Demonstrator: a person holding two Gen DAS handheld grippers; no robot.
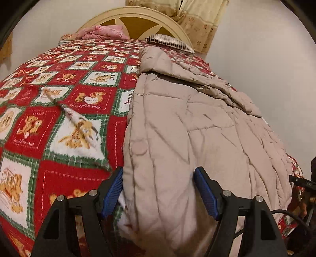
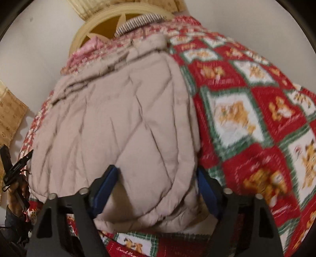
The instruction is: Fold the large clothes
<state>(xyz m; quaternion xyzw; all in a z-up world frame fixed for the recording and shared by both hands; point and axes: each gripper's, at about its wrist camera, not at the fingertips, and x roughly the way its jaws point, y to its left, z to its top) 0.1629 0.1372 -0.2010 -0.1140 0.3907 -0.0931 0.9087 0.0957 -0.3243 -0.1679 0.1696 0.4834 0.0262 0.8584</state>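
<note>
A large beige quilted coat [image 1: 197, 126] lies lengthwise on a bed with a red, green and white teddy-bear blanket [image 1: 59, 102]. My left gripper [image 1: 158, 183] is open, its blue pads straddling the coat's near left hem. In the right wrist view, which is blurred, the same coat [image 2: 118, 122] fills the middle. My right gripper [image 2: 156, 187] is open with its pads on either side of the coat's near hem. The coat's far end is bunched in folds toward the headboard.
A cream wooden headboard [image 1: 136, 17] stands at the far end, with a pink pillow [image 1: 104, 31] and a striped pillow [image 1: 169, 40]. Patterned curtains [image 1: 199, 21] hang behind. White walls flank the bed. The other hand-held gripper [image 2: 13, 172] shows at the left edge.
</note>
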